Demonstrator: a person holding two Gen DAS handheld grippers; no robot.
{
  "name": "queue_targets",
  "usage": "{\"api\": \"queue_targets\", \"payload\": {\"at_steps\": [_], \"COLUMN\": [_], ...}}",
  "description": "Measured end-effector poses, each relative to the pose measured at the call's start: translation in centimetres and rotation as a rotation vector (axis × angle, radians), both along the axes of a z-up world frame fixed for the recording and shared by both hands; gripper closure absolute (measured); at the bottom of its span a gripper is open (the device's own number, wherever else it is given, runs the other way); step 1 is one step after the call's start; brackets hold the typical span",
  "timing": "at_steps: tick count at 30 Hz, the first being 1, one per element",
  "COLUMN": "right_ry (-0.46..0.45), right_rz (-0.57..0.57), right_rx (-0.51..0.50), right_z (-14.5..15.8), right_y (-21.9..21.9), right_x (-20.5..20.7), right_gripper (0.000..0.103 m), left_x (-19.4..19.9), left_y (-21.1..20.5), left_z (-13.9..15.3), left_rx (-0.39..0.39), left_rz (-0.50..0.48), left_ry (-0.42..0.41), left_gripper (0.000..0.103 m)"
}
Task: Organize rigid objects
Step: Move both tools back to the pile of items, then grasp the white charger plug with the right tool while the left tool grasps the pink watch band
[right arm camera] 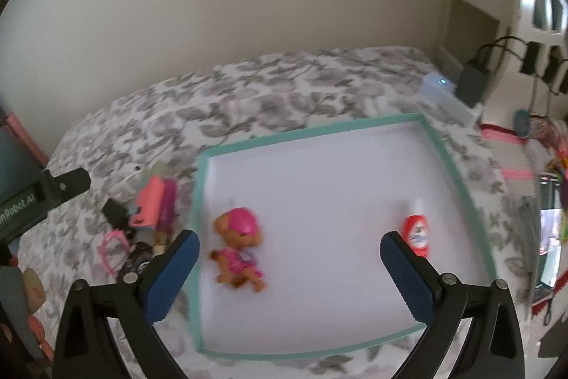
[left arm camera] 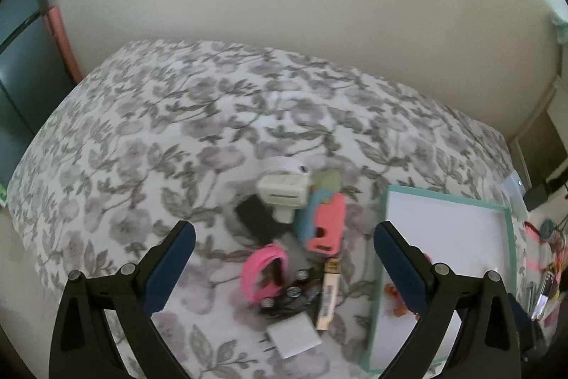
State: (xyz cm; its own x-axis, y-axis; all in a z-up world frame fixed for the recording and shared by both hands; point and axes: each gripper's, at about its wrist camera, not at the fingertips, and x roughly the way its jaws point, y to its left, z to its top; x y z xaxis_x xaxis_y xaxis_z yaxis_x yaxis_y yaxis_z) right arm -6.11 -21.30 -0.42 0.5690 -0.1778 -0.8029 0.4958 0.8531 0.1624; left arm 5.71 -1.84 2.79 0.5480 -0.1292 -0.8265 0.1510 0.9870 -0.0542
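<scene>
Clutter (left arm camera: pixel 298 251) lies between left gripper (left arm camera: pixel 284 258) fingers.

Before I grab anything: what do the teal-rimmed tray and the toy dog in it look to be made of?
Tray: probably cardboard, a shallow box lid; thin straight teal walls, flat matte white floor. Toy dog: likely hard molded plastic, with solid pink and brown areas and a slight sheen on the cap. Blur leaves both uncertain.

Soft, even daylight, no harsh shadows, yet both fisheye views bow at their dark rims and smear with motion blur.
</scene>
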Motion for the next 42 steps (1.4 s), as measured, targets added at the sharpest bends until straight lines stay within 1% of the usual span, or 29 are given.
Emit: {"api": "queue_targets", "payload": {"at_steps": [4, 8, 12, 16, 21, 24, 28, 30, 34, 37, 39, 42], "right_ry": [-0.007, 0.003, 0.020, 0.043, 0.103, 0.153, 0.203, 0.226, 0.271, 0.278, 0.289, 0.305], "right_rz": [0.051, 0.102, 0.162, 0.245, 0.327, 0.373, 0.410, 0.419, 0.434, 0.441, 0.456, 0.478], "right_rx": [0.066, 0.104, 0.112, 0.131, 0.163, 0.177, 0.194, 0.199, 0.195, 0.216, 0.220, 0.208], "right_z": [-0.3, -0.6, -0.9, -1.4, -2.9, -4.2, -5.4, -6.0, -7.2, -7.7, -7.9, -8.1], "right_y": [1.5, 3.3, 5.4, 7.7, 10.0, 11.4, 12.5, 12.8, 13.4, 13.7, 14.2, 15.1], "right_x": [1.0, 2.0, 3.1, 4.3, 5.3, 5.8, 5.9, 6.1, 6.3, 6.5, 6.5, 6.8], "right_gripper": [0.000, 0.001, 0.009, 0.018, 0.023, 0.023, 0.028, 0.028, 0.034, 0.037, 0.042, 0.043], "left_x": [0.4, 0.7, 0.9, 1.3, 1.5, 1.7, 1.8, 1.8, 1.6, 1.6, 1.8, 1.8], "left_y": [2.2, 4.1, 5.6, 6.3, 6.5, 6.5, 6.8, 7.0, 7.3, 7.6, 7.7, 7.6], "left_z": [-0.5, -1.3, -2.7, -4.1, -5.5, -6.9, -8.4, -8.7, -9.3, -9.3, -9.4, -9.4], "left_rx": [-0.009, -0.017, -0.008, -0.026, -0.029, -0.015, -0.017, -0.019, -0.029, -0.039, -0.046, -0.049], "left_rz": [0.033, 0.069, 0.091, 0.097, 0.108, 0.112, 0.125, 0.128, 0.124, 0.129, 0.133, 0.127], "left_ry": [0.030, 0.055, 0.097, 0.153, 0.196, 0.246, 0.295, 0.307, 0.330, 0.343, 0.346, 0.347], "left_gripper": [0.002, 0.002, 0.002, 0.003, 0.002, 0.002, 0.002, 0.002, 0.002, 0.002, 0.002, 0.002]}}
